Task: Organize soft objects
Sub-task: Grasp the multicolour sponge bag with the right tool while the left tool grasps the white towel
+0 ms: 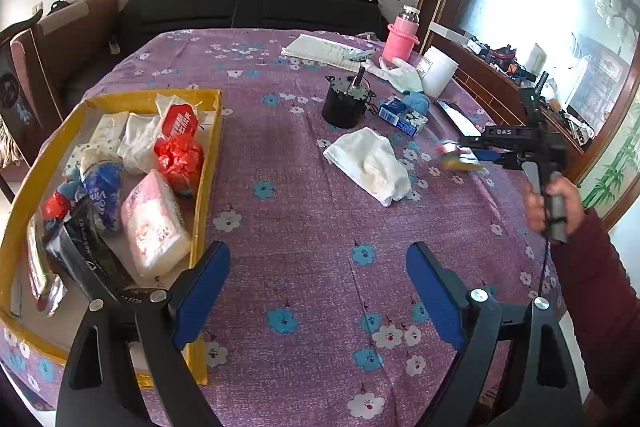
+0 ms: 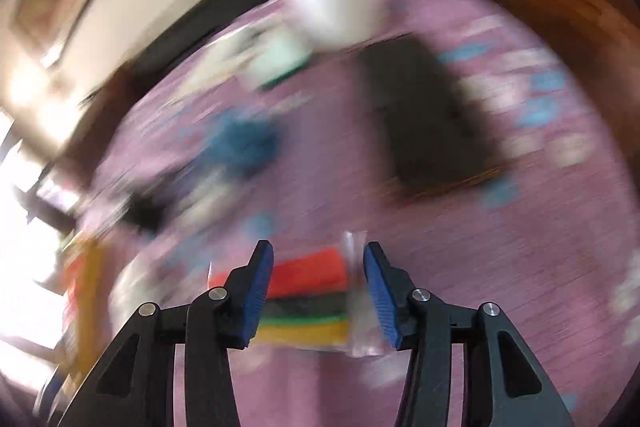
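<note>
The left gripper (image 1: 318,291) hung over the near part of the table (image 1: 304,227) with its two blue fingers (image 1: 202,291) spread wide and nothing between them, its left finger just beside the near right corner of the yellow tray (image 1: 210,163). Between that tray's right wall and the white cloth (image 1: 370,167) lay a broad strip of bare flowered tablecloth. The tray sat at the table's left edge and held roughly ten soft packets, among them one pink tissue pack (image 1: 156,223), one crumpled red bag (image 1: 179,159) and one blue-and-white bag (image 1: 103,193); an exact count could not be made. The cloth lay alone, apart from a far-right cluster: one black cup (image 1: 345,103), one blue box (image 1: 402,117), one white tub (image 1: 438,71) and one pink bottle (image 1: 401,37). The right gripper (image 2: 318,291), held in one hand (image 1: 554,205) near the table's right edge, was clamped on a clear packet of coloured strips (image 2: 308,291), red, dark green and yellow, lifted above the tablecloth. The right wrist view was heavily blurred beyond it.
</note>
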Action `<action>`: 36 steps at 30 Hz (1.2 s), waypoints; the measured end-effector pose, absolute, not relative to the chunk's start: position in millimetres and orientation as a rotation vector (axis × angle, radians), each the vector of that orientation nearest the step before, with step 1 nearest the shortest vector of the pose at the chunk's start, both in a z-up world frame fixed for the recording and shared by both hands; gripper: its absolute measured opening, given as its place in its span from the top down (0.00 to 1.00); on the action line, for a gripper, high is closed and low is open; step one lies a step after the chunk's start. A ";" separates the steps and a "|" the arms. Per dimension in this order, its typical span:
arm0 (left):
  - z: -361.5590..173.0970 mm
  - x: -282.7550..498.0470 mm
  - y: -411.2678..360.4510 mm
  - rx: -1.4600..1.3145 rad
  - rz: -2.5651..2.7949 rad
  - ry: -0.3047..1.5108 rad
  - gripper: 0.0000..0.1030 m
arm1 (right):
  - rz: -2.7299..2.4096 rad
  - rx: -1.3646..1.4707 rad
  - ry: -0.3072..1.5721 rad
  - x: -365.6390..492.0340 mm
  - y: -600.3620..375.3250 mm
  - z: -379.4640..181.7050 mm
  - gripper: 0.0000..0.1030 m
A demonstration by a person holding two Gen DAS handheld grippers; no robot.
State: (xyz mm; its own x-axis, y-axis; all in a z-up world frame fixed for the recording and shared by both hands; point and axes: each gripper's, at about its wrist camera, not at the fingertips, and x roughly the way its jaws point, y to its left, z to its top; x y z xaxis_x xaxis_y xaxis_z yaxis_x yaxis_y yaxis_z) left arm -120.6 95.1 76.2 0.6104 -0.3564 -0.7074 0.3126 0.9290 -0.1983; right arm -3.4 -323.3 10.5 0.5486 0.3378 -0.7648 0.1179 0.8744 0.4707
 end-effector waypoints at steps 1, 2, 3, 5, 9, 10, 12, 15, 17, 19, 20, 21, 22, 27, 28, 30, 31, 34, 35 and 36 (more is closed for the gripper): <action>75.6 -120.1 93.9 -0.058 -0.389 0.831 0.14 | 0.231 0.515 1.008 -8.1 -310.2 14.1 0.50; 75.2 -119.8 92.9 -0.057 -0.393 0.832 0.14 | 0.300 0.510 1.005 -13.3 -300.4 19.4 0.50; 74.5 -119.4 91.7 -0.056 -0.395 0.834 0.14 | 0.324 0.498 0.997 -16.2 -293.9 24.5 0.50; 71.8 -117.6 88.6 -0.055 -0.401 0.844 0.14 | 0.309 0.448 0.958 -27.1 -289.0 38.3 0.45; 65.7 -115.2 83.0 -0.057 -0.416 0.863 0.14 | 0.198 0.248 0.927 -34.3 -274.1 53.2 0.33; 64.4 -115.0 82.1 -0.057 -0.419 0.868 0.14 | 0.216 0.230 0.929 -34.3 -270.4 53.2 0.33; 61.0 -113.5 80.2 -0.064 -0.421 0.881 0.14 | 0.256 0.169 0.923 -31.4 -251.4 50.5 0.32; 57.6 -111.3 81.1 -0.100 -0.426 0.906 0.14 | 0.236 0.110 0.893 -15.1 -225.8 44.1 0.31; 58.4 -111.9 83.8 -0.121 -0.426 0.912 0.14 | 0.257 0.188 0.901 4.2 -221.7 37.5 0.31; 60.8 -113.3 86.5 -0.123 -0.417 0.906 0.14 | 0.296 0.282 0.930 18.5 -223.7 28.7 0.31; 62.4 -114.0 89.1 -0.124 -0.410 0.900 0.14 | 0.326 0.331 0.960 25.2 -224.1 22.4 0.31; 63.0 -114.2 91.0 -0.125 -0.406 0.899 0.14 | 0.347 0.358 0.995 30.4 -222.6 15.8 0.31; 63.5 -114.4 93.2 -0.127 -0.401 0.898 0.14 | 0.365 0.371 1.031 30.3 -223.3 10.4 0.31; 60.7 -107.8 99.6 -0.154 -0.401 0.903 0.14 | 0.556 0.402 1.138 -4.0 -216.5 7.0 0.31; 59.1 -105.3 99.8 -0.170 -0.408 0.910 0.14 | 0.573 0.366 1.137 -16.0 -213.8 12.1 0.30; 54.8 -99.2 98.9 -0.216 -0.434 0.935 0.14 | 0.497 0.258 1.097 -28.8 -207.4 20.8 0.25; 53.3 -96.6 97.8 -0.232 -0.441 0.948 0.14 | 0.447 0.193 1.077 -33.0 -202.6 23.4 0.21; 53.3 -93.2 93.1 -0.243 -0.444 0.962 0.14 | 0.386 0.110 1.057 -39.0 -182.6 18.8 0.20; 56.0 -91.8 90.9 -0.233 -0.437 0.958 0.14 | 0.383 0.108 1.057 -40.6 -179.4 15.9 0.20; 58.6 -90.2 89.0 -0.220 -0.428 0.952 0.14 | 0.372 0.098 1.055 -41.5 -174.2 13.2 0.20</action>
State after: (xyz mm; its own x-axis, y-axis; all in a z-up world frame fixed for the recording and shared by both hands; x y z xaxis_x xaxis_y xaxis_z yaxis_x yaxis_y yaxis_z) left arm -90.2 89.0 58.6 0.5051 -0.4463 -0.7387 0.2560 0.8949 -0.3657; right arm -41.5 -174.2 13.2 0.4375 0.3453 -0.8303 -0.2522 0.9334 0.2553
